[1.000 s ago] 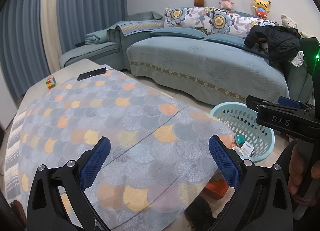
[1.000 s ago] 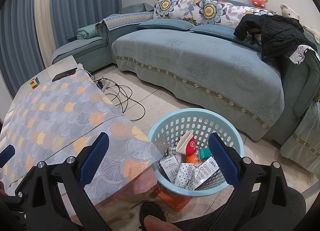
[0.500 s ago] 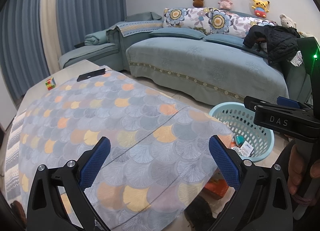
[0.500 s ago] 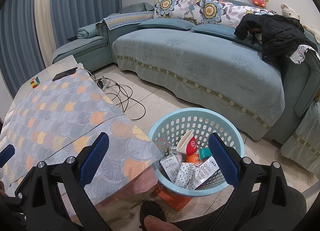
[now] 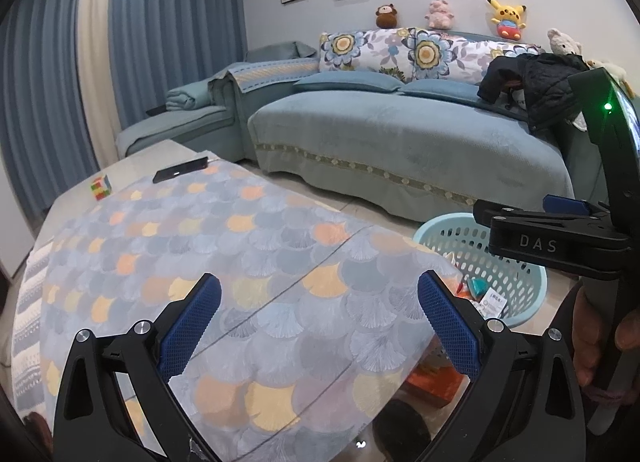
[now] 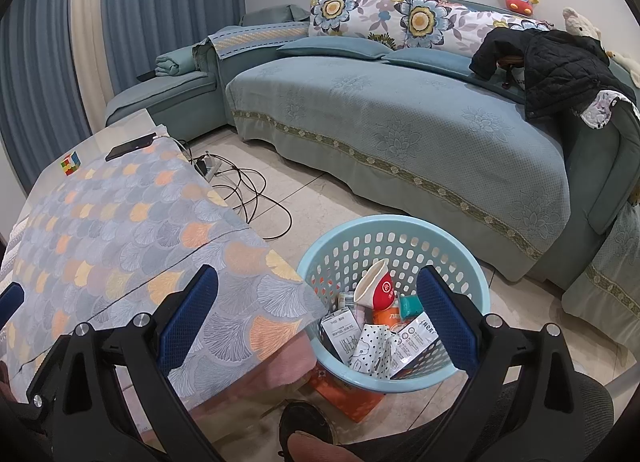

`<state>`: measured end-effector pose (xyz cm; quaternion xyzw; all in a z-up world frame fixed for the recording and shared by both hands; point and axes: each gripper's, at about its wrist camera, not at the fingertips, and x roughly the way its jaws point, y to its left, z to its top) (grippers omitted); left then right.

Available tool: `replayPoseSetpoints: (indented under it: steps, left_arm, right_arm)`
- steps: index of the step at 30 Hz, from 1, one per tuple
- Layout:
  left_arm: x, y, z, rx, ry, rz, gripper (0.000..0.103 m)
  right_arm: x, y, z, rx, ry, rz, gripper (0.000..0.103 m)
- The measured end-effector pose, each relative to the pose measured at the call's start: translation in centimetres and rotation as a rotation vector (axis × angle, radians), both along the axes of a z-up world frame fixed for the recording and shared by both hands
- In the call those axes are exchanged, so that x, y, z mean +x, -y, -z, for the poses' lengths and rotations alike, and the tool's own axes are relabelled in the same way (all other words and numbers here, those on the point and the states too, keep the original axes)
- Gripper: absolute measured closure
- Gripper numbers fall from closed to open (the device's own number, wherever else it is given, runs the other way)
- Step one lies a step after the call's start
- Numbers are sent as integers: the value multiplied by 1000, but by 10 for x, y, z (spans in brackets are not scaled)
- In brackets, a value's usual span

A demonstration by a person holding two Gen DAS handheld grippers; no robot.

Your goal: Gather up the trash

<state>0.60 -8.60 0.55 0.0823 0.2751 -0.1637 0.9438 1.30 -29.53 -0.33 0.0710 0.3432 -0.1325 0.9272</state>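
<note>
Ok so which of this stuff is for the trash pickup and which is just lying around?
For the job:
blue basket
cartons and wrappers inside it

Lying about:
puzzle cube
phone
cables on floor
black jacket on sofa

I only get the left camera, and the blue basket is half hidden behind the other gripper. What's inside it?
Observer: The right view shows the basket holding cartons, a red and white cup and wrappers.
Operator: Anything under the table's far side?
Observer: Yes, black cables lie tangled on the floor there.
Operator: Is the right gripper carrying something?
Observer: No, the right gripper is open and empty above the basket.
</note>
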Motion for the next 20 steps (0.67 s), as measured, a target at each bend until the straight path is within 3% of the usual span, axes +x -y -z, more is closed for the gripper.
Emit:
replayPoseSetpoints:
  steps: [20]
  left_arm:
    - [1,-1,0,10,-6,-2,8]
  right_arm:
    - [-1,5,5,0,-8,-21,8]
